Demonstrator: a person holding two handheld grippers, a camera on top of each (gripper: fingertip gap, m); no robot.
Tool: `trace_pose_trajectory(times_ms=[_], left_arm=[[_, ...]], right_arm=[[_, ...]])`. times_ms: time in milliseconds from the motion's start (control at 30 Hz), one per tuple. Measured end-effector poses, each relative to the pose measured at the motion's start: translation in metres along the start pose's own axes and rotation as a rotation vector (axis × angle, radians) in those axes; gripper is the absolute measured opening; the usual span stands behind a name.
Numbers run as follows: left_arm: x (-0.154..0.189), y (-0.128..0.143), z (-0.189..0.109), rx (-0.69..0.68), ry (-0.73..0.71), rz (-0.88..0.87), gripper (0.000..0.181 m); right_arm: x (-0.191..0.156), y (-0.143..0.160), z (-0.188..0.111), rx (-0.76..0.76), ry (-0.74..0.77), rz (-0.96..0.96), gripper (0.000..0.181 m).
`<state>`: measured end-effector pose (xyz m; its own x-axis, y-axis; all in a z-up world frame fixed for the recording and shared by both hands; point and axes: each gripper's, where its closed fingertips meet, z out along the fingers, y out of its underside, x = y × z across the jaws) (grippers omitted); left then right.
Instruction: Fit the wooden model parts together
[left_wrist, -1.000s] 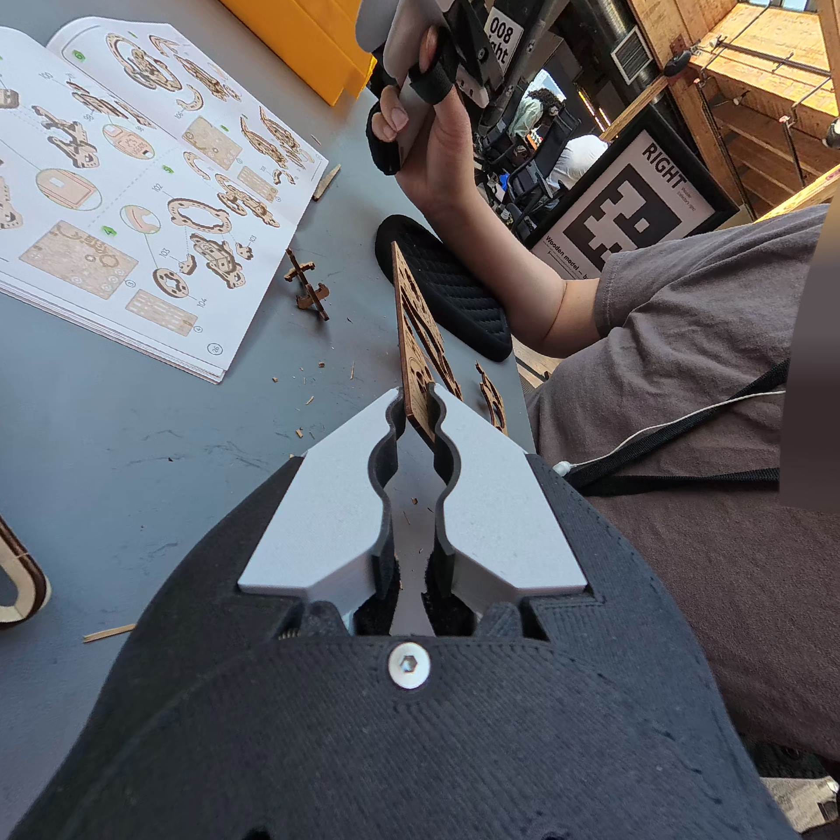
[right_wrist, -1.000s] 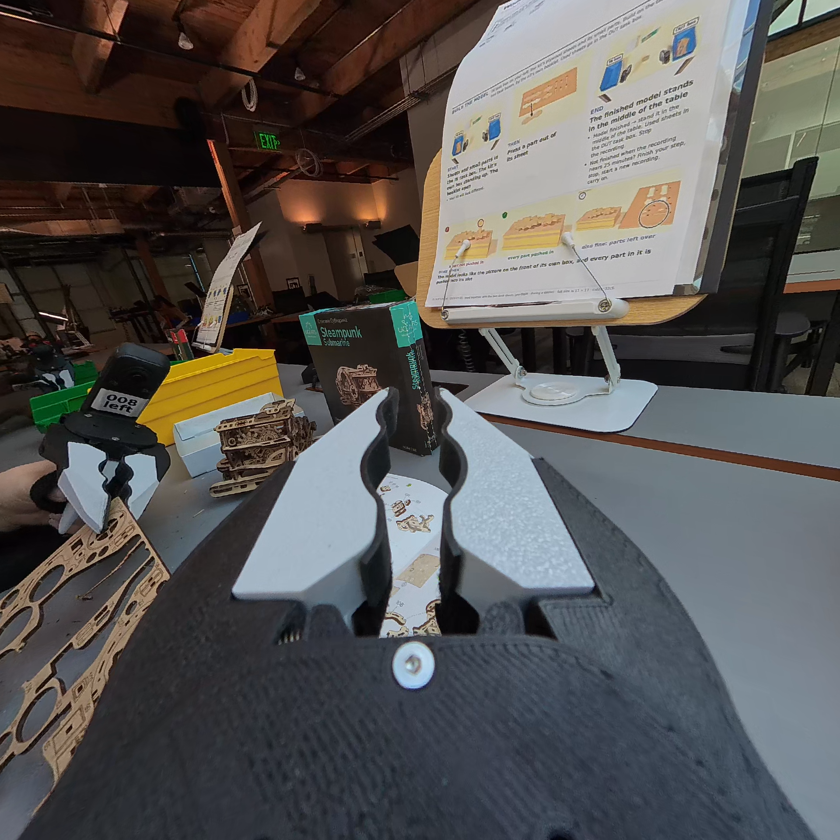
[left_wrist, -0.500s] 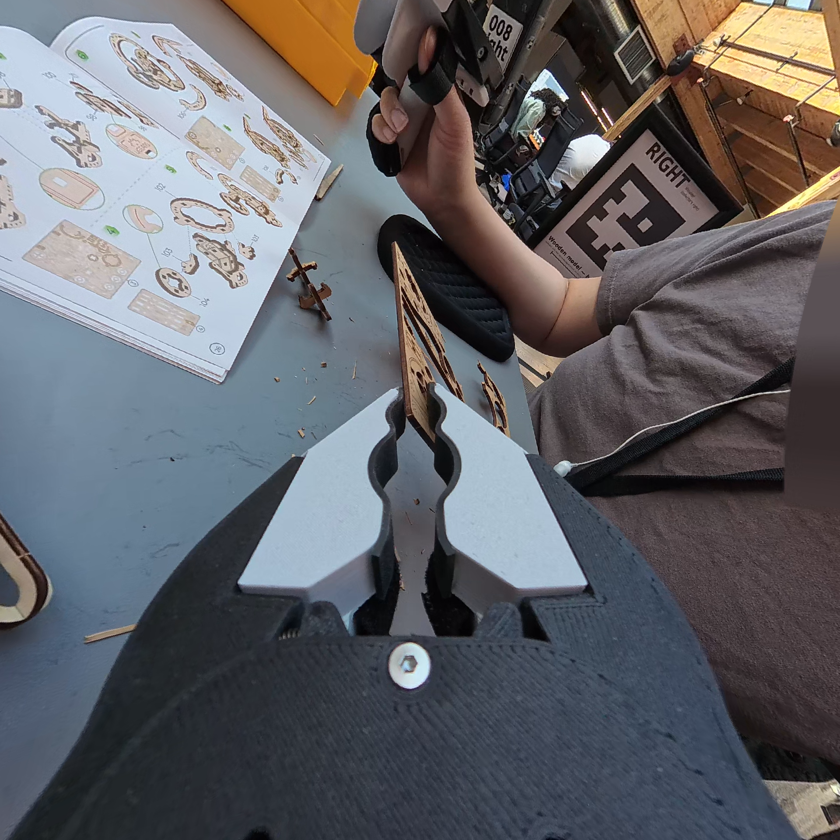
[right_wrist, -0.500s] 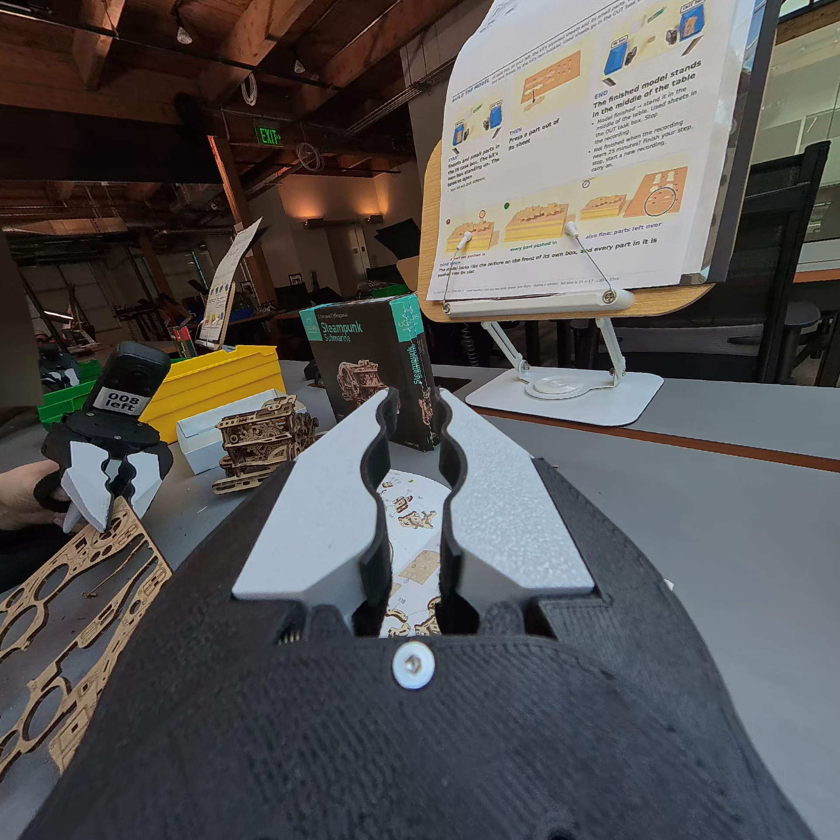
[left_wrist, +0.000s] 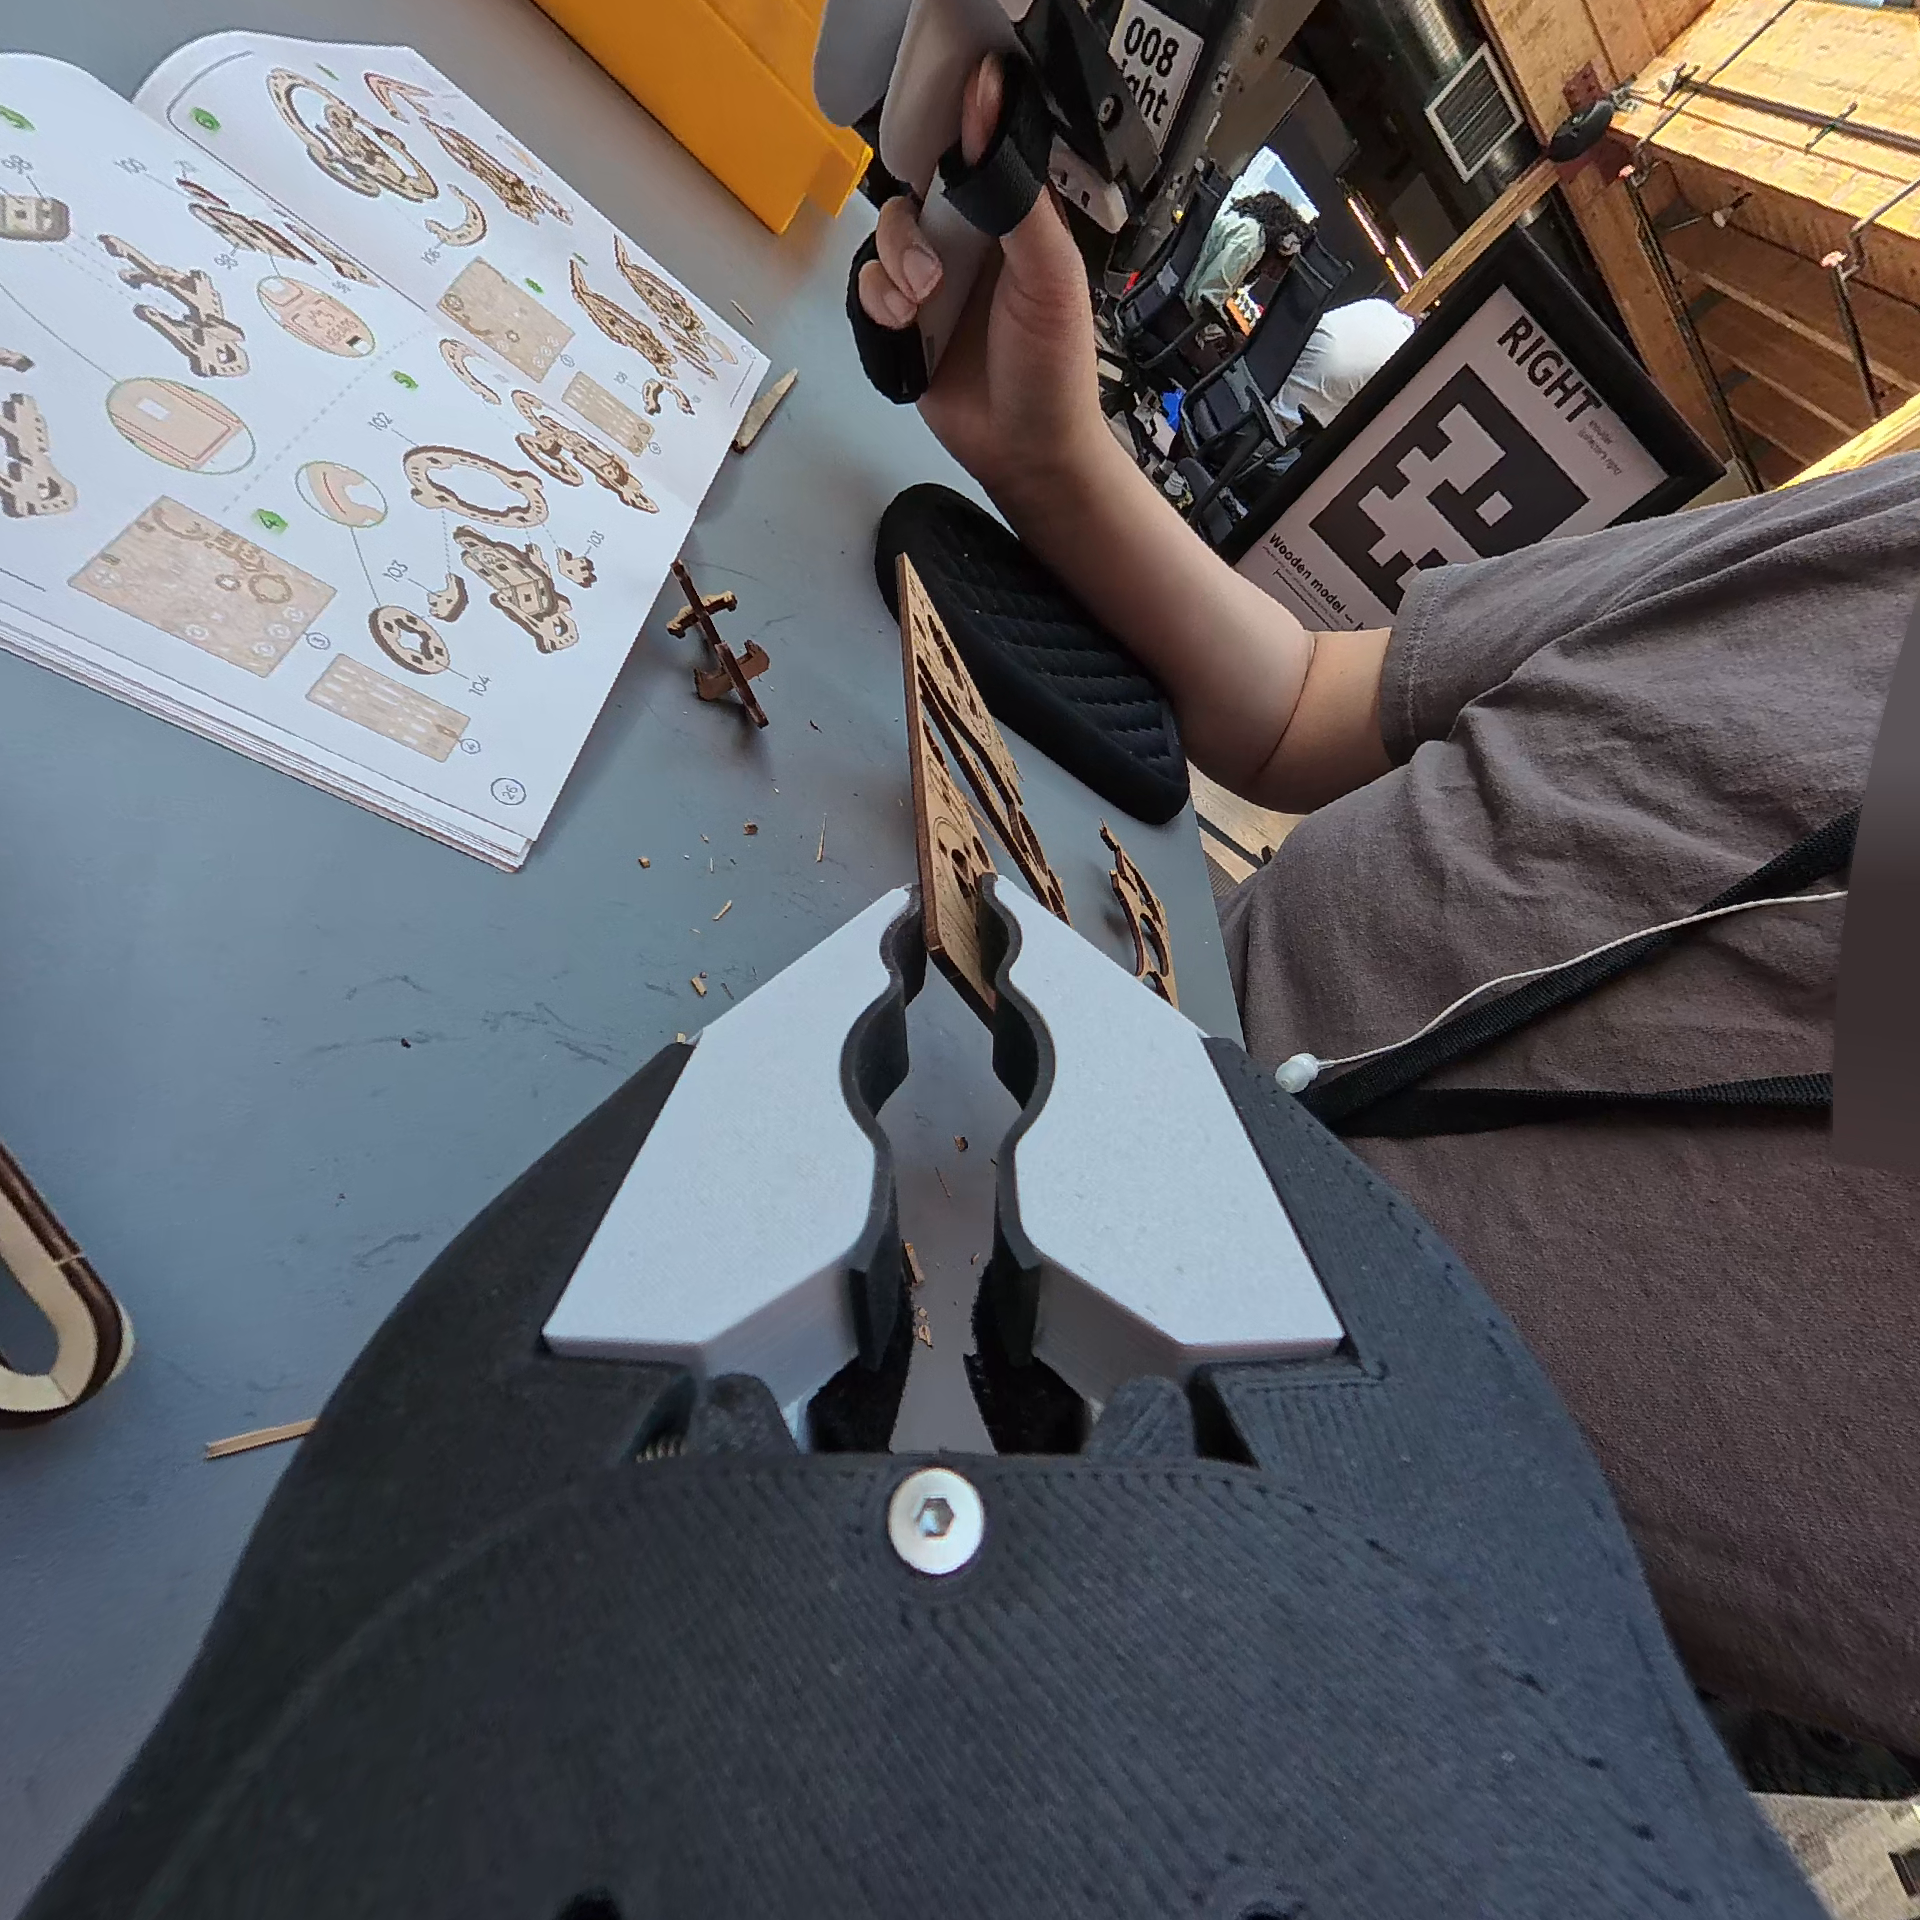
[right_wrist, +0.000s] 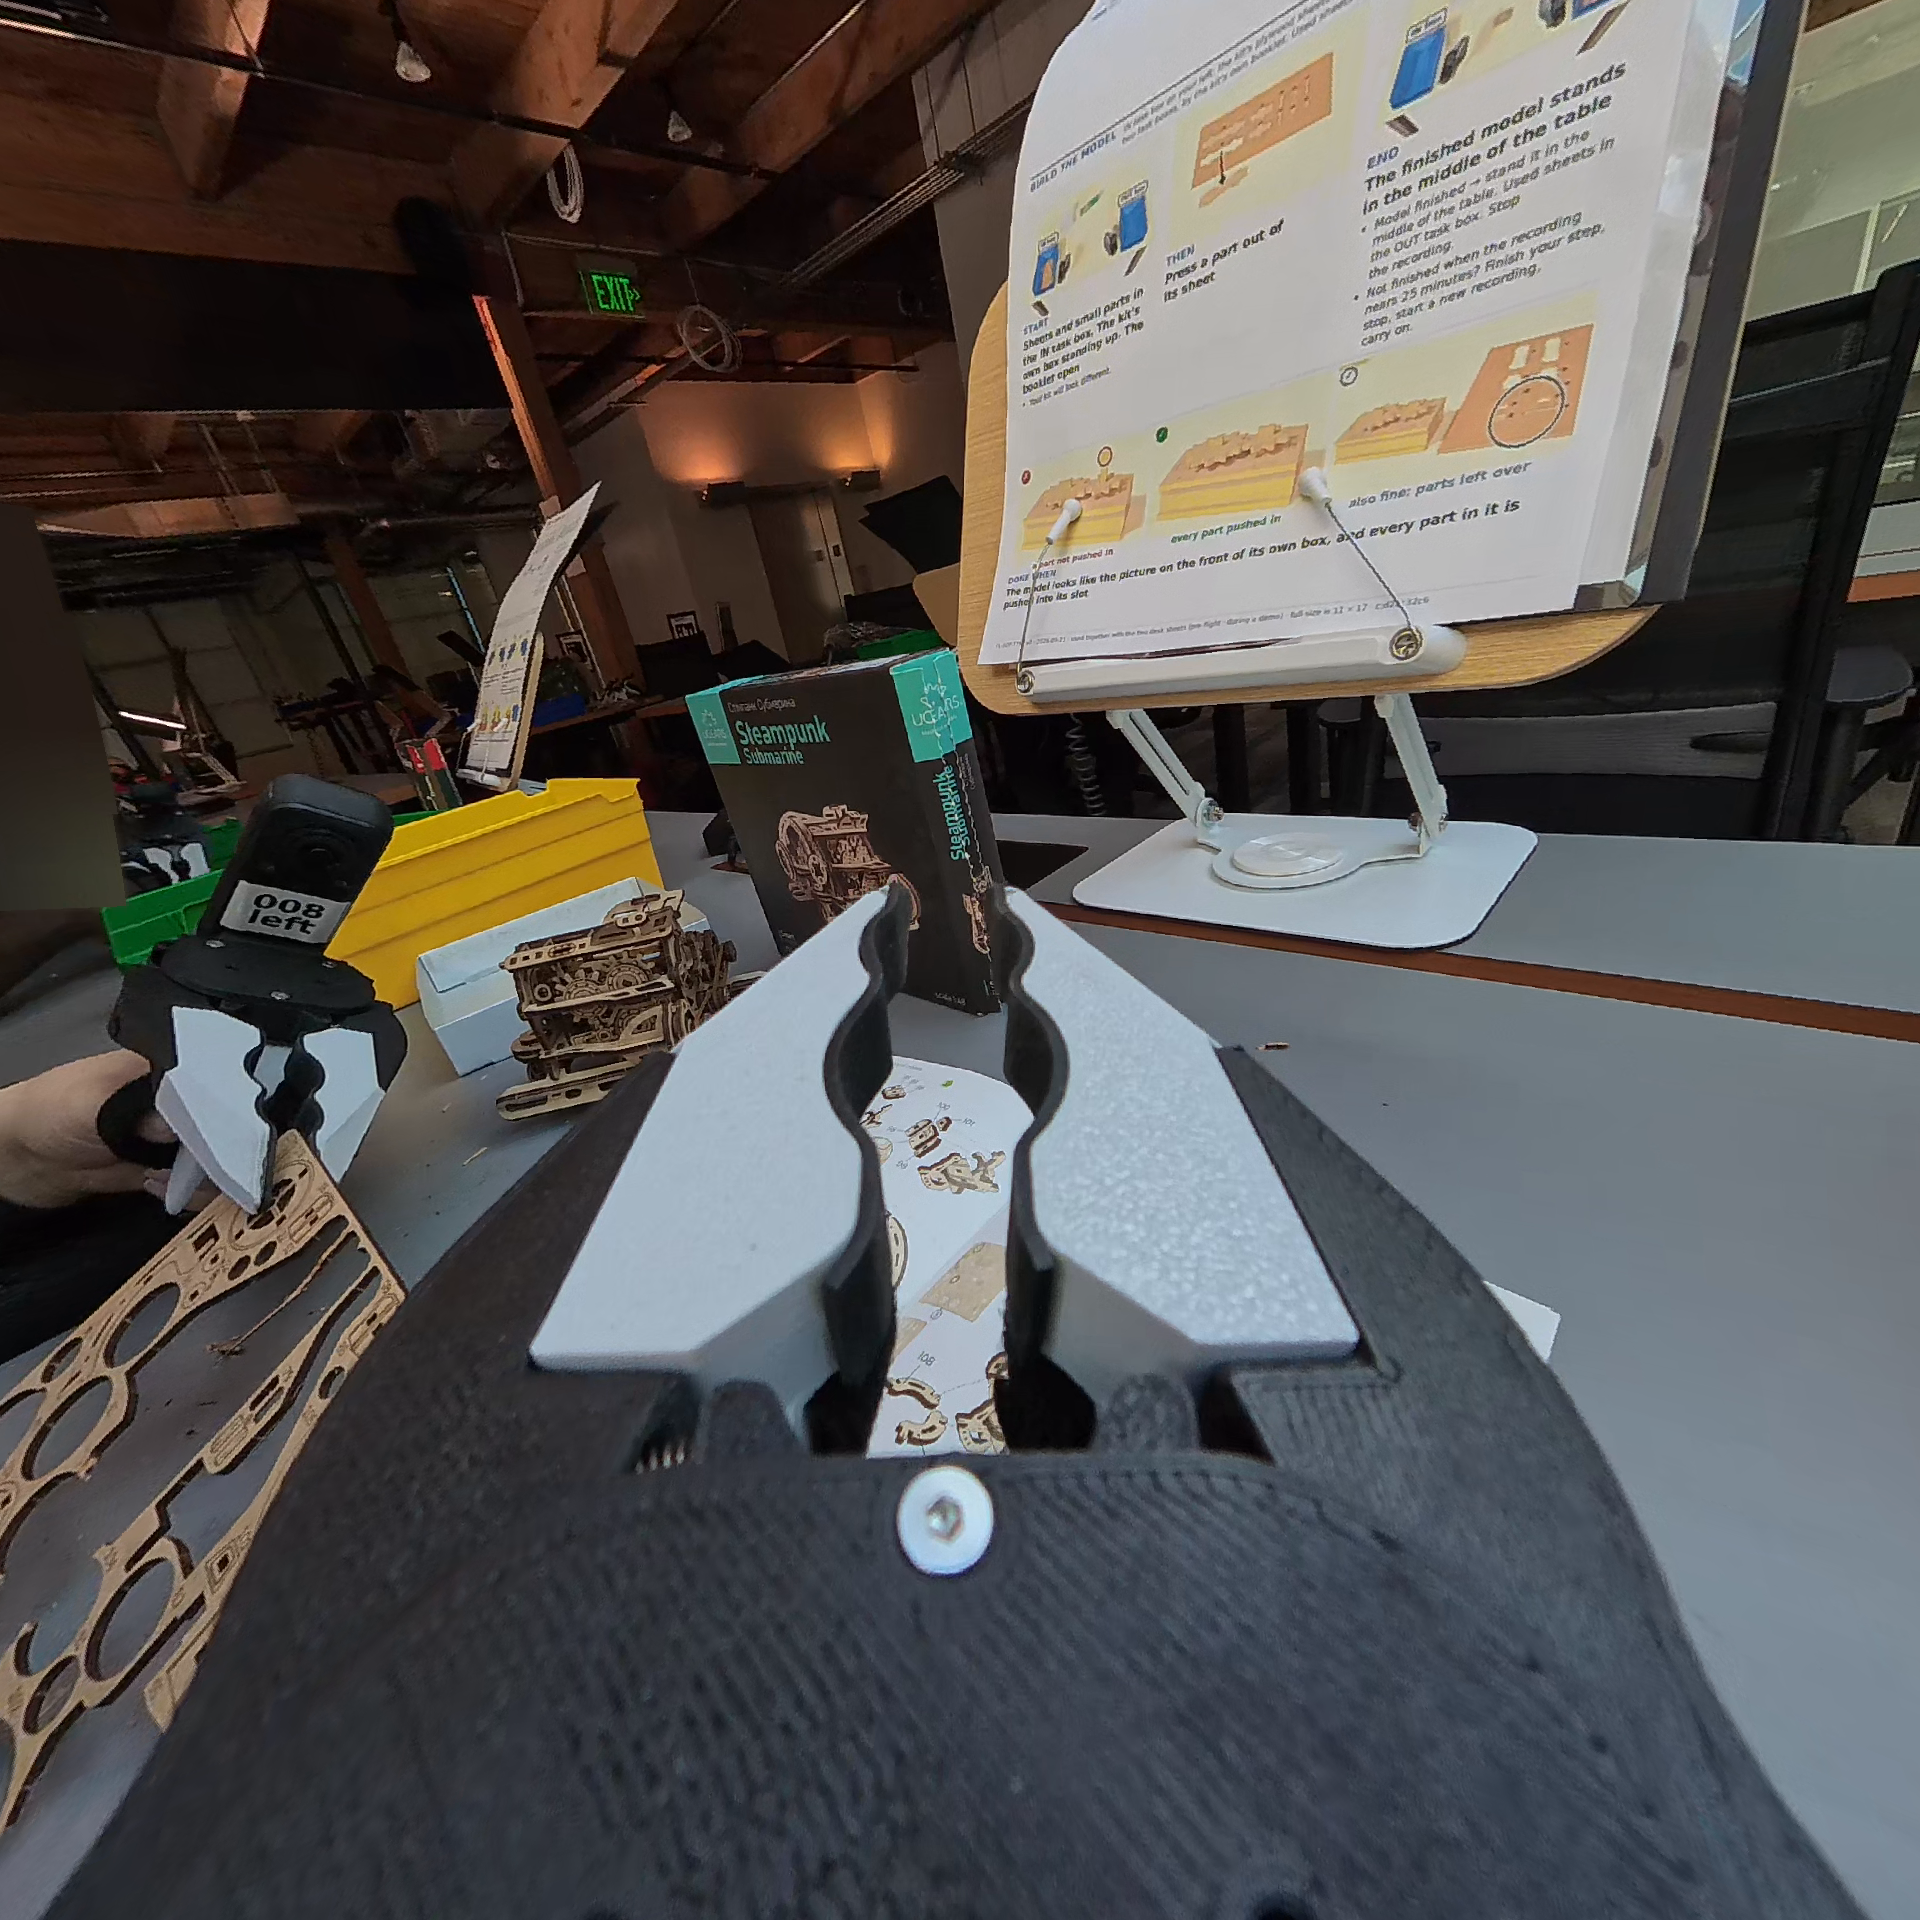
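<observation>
- My left gripper (left_wrist: 951, 914) is clamped on the corner of a laser-cut wooden parts sheet (left_wrist: 951, 790), holding it on edge, tilted up off the grey surface (left_wrist: 312, 1039).
- In the right wrist view that sheet (right_wrist: 156, 1403) slopes down toward the lower left, full of empty cut-outs, with the left gripper (right_wrist: 260, 1164) pinching its upper corner.
- My right gripper (right_wrist: 945, 935) is raised above the surface, its jaws a narrow gap apart and nothing between them.
- A small cross-shaped wooden sub-assembly (left_wrist: 722, 655) lies on the surface just beside the open instruction booklet (left_wrist: 343, 416), with wood splinters scattered near it.
- A partly built wooden model (right_wrist: 613, 997) stands farther off, beside a white tray (right_wrist: 468, 977) and the dark kit box (right_wrist: 862, 821).
- A yellow bin (right_wrist: 499, 873) sits behind the tray; a page holder on a white stand (right_wrist: 1309, 862) is off to the right.
</observation>
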<state>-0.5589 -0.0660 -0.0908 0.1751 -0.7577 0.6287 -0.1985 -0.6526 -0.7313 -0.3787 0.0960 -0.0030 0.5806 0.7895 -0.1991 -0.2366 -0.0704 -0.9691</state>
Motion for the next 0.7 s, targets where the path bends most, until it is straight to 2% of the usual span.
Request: trace_pose_trajectory(times_ms=[700], left_arm=[[-0.002,0.0014,0.0008,-0.011,-0.015,0.003,0.007]], right_arm=[[-0.0006,0.0065,0.0028,-0.03,-0.014,0.025,0.013]])
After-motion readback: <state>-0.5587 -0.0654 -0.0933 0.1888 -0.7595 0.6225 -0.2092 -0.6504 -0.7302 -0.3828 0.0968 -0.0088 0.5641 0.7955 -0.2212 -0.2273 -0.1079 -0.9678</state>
